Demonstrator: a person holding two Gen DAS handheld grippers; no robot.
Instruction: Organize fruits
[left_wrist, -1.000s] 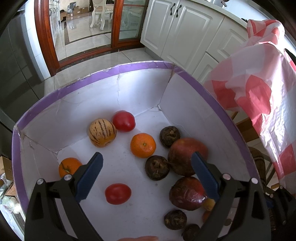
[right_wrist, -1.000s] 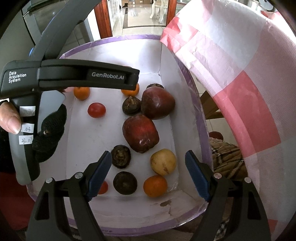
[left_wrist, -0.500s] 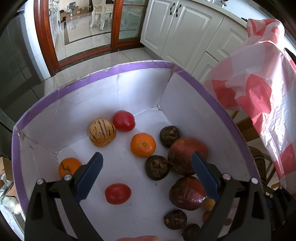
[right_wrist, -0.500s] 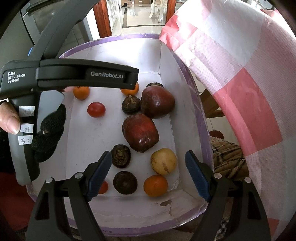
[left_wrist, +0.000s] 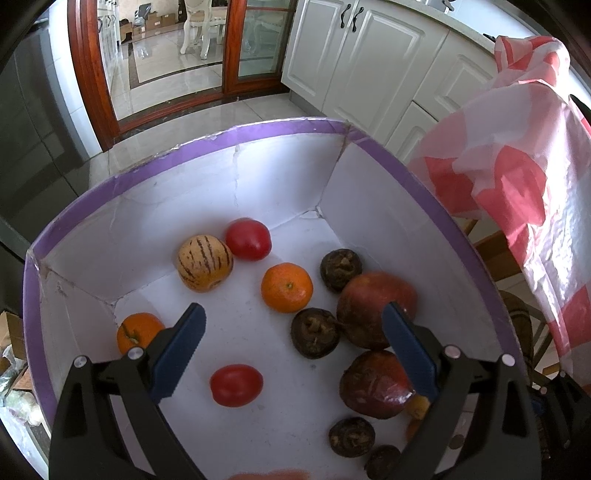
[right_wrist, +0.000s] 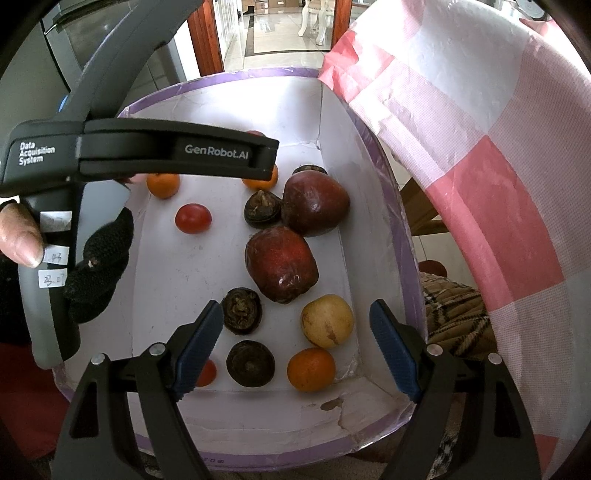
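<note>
A white box with a purple rim (left_wrist: 258, 129) (right_wrist: 388, 206) holds loose fruit. In the left wrist view lie a striped yellow melon (left_wrist: 205, 263), two red tomatoes (left_wrist: 248, 239) (left_wrist: 236, 384), two oranges (left_wrist: 287, 287) (left_wrist: 137, 330), dark mangosteens (left_wrist: 314, 332) and two dark red pomegranates (left_wrist: 373, 306) (left_wrist: 373, 384). My left gripper (left_wrist: 293, 349) hangs open above the box floor, holding nothing. In the right wrist view my right gripper (right_wrist: 295, 347) is open over a yellow fruit (right_wrist: 327, 320), an orange (right_wrist: 311, 369) and two mangosteens (right_wrist: 242, 311) (right_wrist: 250, 363).
A pink and white checked cloth (right_wrist: 480, 155) (left_wrist: 517, 177) hangs close to the box's right side. The left gripper's grey body (right_wrist: 140, 151), held by a hand (right_wrist: 18, 236), crosses the right wrist view. White cabinets (left_wrist: 369, 55) and a tiled floor lie beyond.
</note>
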